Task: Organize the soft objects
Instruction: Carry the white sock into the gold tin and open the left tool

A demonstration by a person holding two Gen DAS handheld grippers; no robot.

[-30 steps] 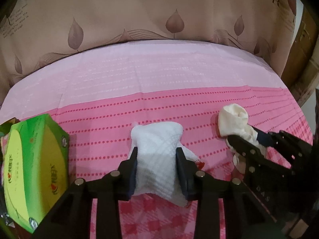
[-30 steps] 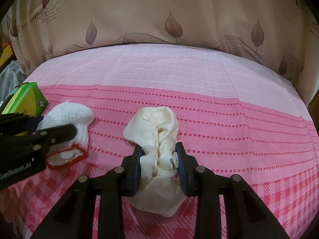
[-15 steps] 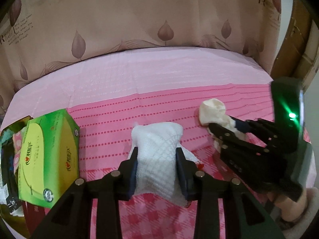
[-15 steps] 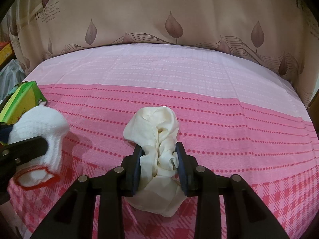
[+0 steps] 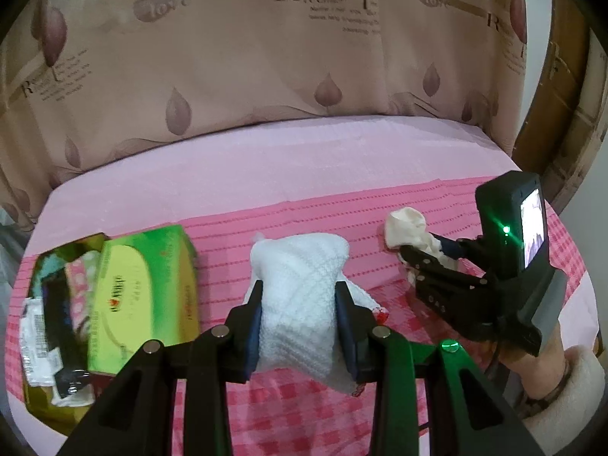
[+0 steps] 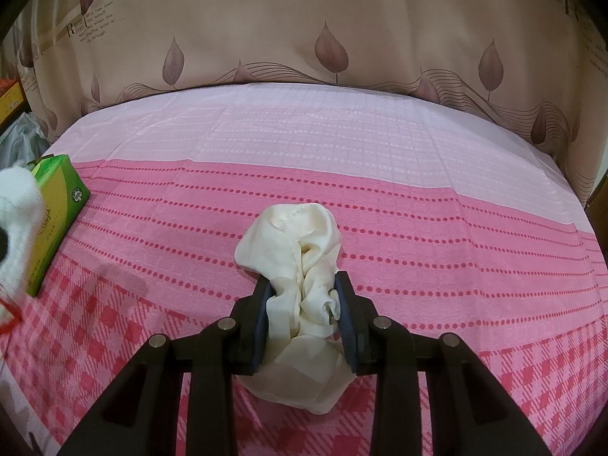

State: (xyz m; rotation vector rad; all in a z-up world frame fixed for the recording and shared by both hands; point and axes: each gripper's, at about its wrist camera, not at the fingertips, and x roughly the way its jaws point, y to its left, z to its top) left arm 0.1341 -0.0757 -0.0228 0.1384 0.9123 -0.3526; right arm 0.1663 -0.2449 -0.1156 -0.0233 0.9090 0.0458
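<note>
My left gripper (image 5: pixel 298 292) is shut on a white waffle-knit sock (image 5: pixel 300 285) with a red cuff edge, holding it up above the pink bedspread (image 5: pixel 266 174). The same white sock (image 6: pixel 17 216) shows blurred at the left edge of the right wrist view. A crumpled cream cloth (image 6: pixel 300 266) is pinched between the pads of my right gripper (image 6: pixel 302 292), low over the pink cover. In the left wrist view the cream cloth (image 5: pixel 406 228) and the right gripper (image 5: pixel 421 254) sit at the right, held by a hand in a fluffy white sleeve (image 5: pixel 570 380).
A green tissue box (image 5: pixel 148 285) lies at the left, beside an open container (image 5: pixel 57 304) holding several packets and cloths. The green tissue box (image 6: pixel 57 197) also shows in the right wrist view. A leaf-print curtain (image 6: pixel 323 38) hangs behind the bed. A wooden door frame (image 5: pixel 562 114) stands at right.
The left gripper has risen and drawn back with the white sock, showing more of the tissue box and container. In the right wrist view the sock slid to the left edge. The right gripper stayed put.
</note>
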